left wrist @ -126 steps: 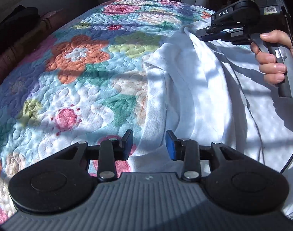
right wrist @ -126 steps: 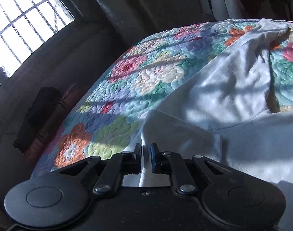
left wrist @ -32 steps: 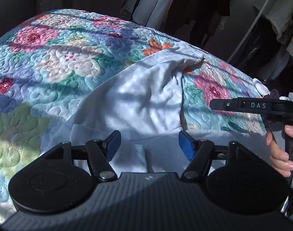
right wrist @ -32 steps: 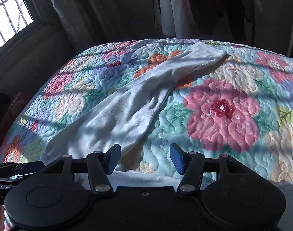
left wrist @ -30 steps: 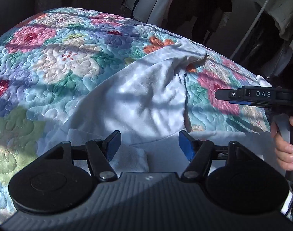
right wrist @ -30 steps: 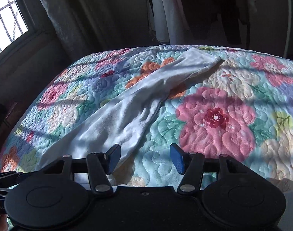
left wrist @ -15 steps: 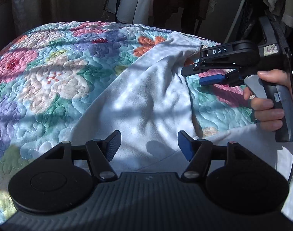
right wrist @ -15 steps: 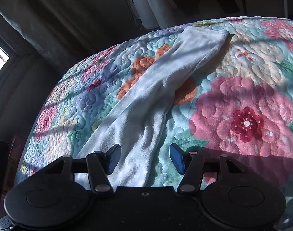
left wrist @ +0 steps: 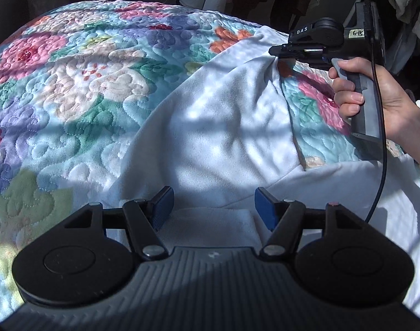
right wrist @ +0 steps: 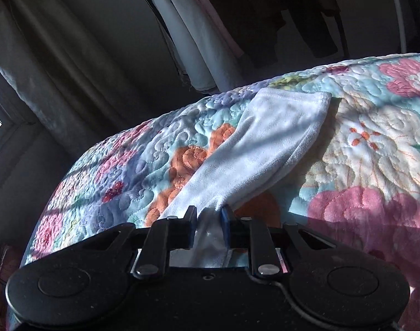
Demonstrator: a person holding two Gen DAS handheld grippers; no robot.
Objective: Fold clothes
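A white, soft-napped fleece garment (left wrist: 226, 127) lies spread on a bed covered by a quilted floral bedspread (left wrist: 80, 88) in pink, orange, teal and lilac. Patches of sunlight and bars of shadow fall across both.

Left wrist view: the left gripper (left wrist: 211, 208) sits low over the near part of the garment. Its blue-padded jaws stand wide apart, and white cloth lies below and between them without either pad pressing on it. A long sleeve (left wrist: 245, 82) of the garment runs away from the body towards the far side of the bed. At the sleeve's right edge, well short of the cuff, the black right gripper (left wrist: 276, 52) meets the fabric, and the cloth rises to a small peak at its tip. A hand (left wrist: 375, 93) grips the grey handle of that tool, with a black cable (left wrist: 382, 143) hanging from it across the garment.

Right wrist view: the right gripper (right wrist: 208, 222) has its jaws drawn narrow, clamped on a pinched fold of the sleeve (right wrist: 265, 143). The fabric gathers between the pads and fans out beyond them. The sleeve's cuff end (right wrist: 295, 102) lies flat on the bedspread (right wrist: 375, 138) further off. Behind the bed, dark curtains (right wrist: 44, 55) and hanging clothes (right wrist: 210, 41) are visible in shade.
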